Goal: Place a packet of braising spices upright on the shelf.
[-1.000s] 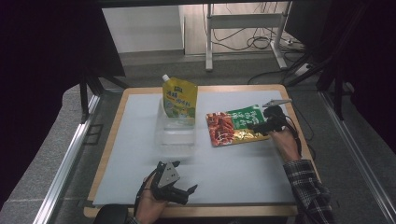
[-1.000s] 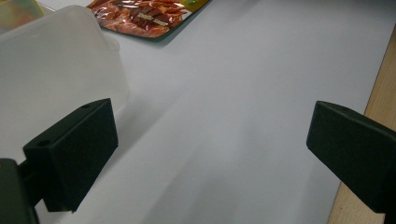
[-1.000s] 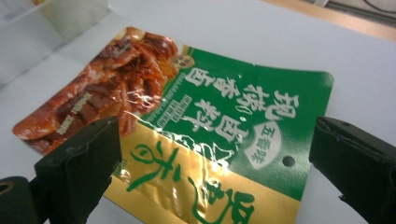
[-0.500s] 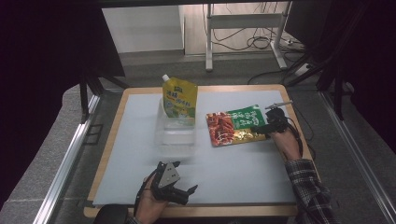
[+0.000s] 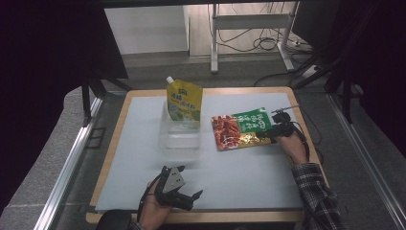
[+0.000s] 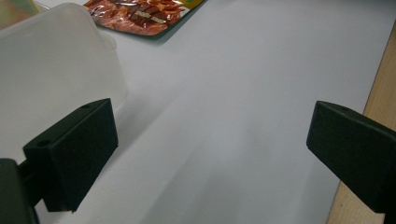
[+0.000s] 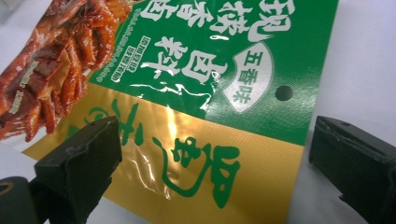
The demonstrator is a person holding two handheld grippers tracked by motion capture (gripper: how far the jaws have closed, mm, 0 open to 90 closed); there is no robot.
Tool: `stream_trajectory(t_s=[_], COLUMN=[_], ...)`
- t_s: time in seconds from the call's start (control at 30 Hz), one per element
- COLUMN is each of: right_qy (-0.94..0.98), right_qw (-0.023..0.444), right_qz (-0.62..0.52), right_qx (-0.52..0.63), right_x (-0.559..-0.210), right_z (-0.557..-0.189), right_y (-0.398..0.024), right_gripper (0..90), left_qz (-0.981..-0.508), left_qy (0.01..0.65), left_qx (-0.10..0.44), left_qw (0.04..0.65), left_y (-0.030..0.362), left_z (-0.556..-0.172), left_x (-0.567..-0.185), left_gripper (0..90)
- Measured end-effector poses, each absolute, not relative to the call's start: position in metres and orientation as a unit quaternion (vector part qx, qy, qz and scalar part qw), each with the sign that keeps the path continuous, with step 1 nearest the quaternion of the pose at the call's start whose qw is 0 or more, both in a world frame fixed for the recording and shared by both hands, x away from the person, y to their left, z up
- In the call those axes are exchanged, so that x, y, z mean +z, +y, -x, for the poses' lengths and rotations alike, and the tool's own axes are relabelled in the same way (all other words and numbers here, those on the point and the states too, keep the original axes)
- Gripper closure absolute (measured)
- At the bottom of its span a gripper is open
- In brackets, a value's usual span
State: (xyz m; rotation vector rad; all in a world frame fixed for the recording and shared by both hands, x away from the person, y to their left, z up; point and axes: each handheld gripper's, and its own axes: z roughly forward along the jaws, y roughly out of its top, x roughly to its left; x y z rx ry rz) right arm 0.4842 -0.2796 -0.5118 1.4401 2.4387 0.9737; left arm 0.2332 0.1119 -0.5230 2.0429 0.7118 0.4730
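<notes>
In the high view, the right gripper is reaching to the right edge of the snack packet, which is lying flat on the desk, right of the clear tub holding a yellow pouch. The left gripper is sitting near the desk's front edge, jaws apart.

In the left gripper view, its jaws are standing wide open over bare desk, holding nothing, beside the tub.

In the right gripper view, the jaws are gaping wide over the packet, one over its gold part and one just past its edge, gripping nothing.
</notes>
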Motion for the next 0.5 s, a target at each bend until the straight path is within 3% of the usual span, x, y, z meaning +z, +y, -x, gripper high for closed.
stream_trajectory(t_s=[0.5], right_qy=[0.812], right_qw=[0.030], right_qz=[-0.462], right_qx=[0.356], right_x=[-0.5055], right_z=[-0.4813], right_y=[-0.2707], right_gripper=[4.7], left_qz=[-0.827], left_qy=[0.284], left_qx=[0.191], left_qw=[0.445], left_y=[0.1112], left_z=[-0.2331], left_x=[-0.5232], left_gripper=[1.7])
